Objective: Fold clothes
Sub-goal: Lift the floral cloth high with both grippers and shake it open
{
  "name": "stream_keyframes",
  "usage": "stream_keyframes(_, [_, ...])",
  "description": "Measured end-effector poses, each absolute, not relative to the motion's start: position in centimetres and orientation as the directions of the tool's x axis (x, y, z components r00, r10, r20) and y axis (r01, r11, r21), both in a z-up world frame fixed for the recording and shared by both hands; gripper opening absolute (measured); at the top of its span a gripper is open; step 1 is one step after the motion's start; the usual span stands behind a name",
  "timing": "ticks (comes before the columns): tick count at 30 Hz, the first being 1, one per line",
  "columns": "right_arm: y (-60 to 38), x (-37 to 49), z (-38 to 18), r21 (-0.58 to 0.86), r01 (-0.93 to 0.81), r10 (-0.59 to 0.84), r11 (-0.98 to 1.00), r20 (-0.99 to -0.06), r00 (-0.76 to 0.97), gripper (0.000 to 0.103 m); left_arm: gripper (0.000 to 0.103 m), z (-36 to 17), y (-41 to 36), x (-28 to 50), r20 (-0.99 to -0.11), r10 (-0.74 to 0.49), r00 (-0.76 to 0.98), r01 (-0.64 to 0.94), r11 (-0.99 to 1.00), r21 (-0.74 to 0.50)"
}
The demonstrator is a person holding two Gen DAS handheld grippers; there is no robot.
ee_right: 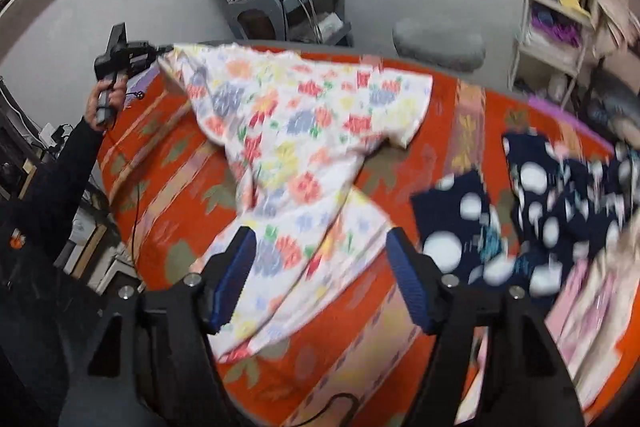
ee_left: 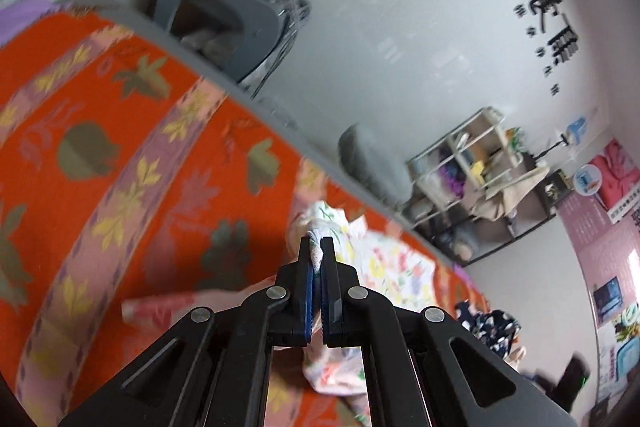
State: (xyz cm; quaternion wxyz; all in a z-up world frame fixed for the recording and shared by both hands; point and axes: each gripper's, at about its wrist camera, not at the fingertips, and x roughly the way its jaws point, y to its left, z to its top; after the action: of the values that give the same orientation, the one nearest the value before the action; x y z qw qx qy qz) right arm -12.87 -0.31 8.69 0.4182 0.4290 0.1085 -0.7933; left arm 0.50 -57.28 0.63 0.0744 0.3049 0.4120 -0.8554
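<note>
The right gripper [ee_right: 320, 267] hangs with its blue-padded jaws spread wide, holding nothing, directly above the near end of the white floral cotton garment [ee_right: 288, 147]. The garment's long axis runs away across the orange patterned bedspread [ee_right: 380, 327] to its far-left corner, pinched tight in the left gripper [ee_left: 317, 253]. Blur hides the hem's exact edge, and the navy polka-dot garment [ee_right: 560, 211] lies just beside it on the right.
</note>
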Motion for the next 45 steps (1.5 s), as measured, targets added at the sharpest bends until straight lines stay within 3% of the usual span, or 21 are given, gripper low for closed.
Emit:
stream_keyframes(9, [-22.0, -35.1, 0.5, -0.034, 0.850, -0.344, -0.526, -0.905, -0.250, 0.062, 0.000, -6.5, -58.8, -0.5, -0.658, 0.178, -0.731, 0.436, -0.620, -0.652])
stream_keyframes(11, [-26.2, -39.4, -1.5, -0.068, 0.866, -0.293, -0.496, -0.925, -0.241, 0.055, 0.000, -7.0, -59.0, -1.0, -0.672, 0.181, -0.718, 0.436, -0.636, -0.637])
stream_keyframes(17, [-29.7, -42.1, -6.2, -0.061, 0.906, -0.199, -0.420, -0.967, -0.157, 0.053, 0.000, -8.4, -58.8, -3.3, -0.720, 0.210, -0.661, 0.409, -0.704, -0.580])
stream_keyframes(18, [-29.7, -42.1, -7.0, -0.052, 0.910, -0.177, -0.411, -0.975, -0.136, 0.049, 0.000, -8.5, -58.5, -3.7, -0.727, 0.214, -0.652, 0.398, -0.720, -0.568])
stream_keyframes(21, [-29.7, -41.8, -6.7, -0.018, 0.914, -0.214, -0.405, -0.970, -0.114, 0.000, 0.000, -8.7, -57.7, -4.7, -0.751, 0.206, -0.628, 0.375, -0.765, -0.524])
stream_keyframes(27, [-28.1, -40.1, -2.9, -0.048, 0.899, -0.301, -0.436, -0.933, -0.196, 0.002, 0.000, -7.7, -55.9, -5.1, -0.766, 0.177, -0.617, 0.336, -0.822, -0.460])
stream_keyframes(33, [-24.1, -38.0, 2.0, -0.032, 0.875, -0.426, -0.484, -0.865, -0.267, 0.002, 0.000, -5.9, -55.6, -3.2, -0.731, 0.159, -0.664, 0.341, -0.805, -0.485])
stream_keyframes(37, [-20.5, -33.9, 6.5, -0.126, 0.848, -0.472, -0.514, -0.785, -0.402, 0.002, 0.000, -2.9, -55.9, -1.1, -0.658, 0.099, -0.746, 0.352, -0.780, -0.517])
stream_keyframes(40, [-17.5, -29.4, 11.3, -0.270, 0.802, -0.475, -0.533, -0.689, -0.548, 0.002, 0.000, 0.2, -55.2, 0.7, -0.585, 0.096, -0.805, 0.314, -0.768, -0.558])
stream_keyframes(45, [-12.0, -18.7, 20.6, -0.509, 0.641, -0.465, -0.575, -0.441, -0.767, 0.002, 0.000, 9.1, -50.7, 7.3, -0.368, 0.009, -0.930, 0.207, -0.814, -0.543])
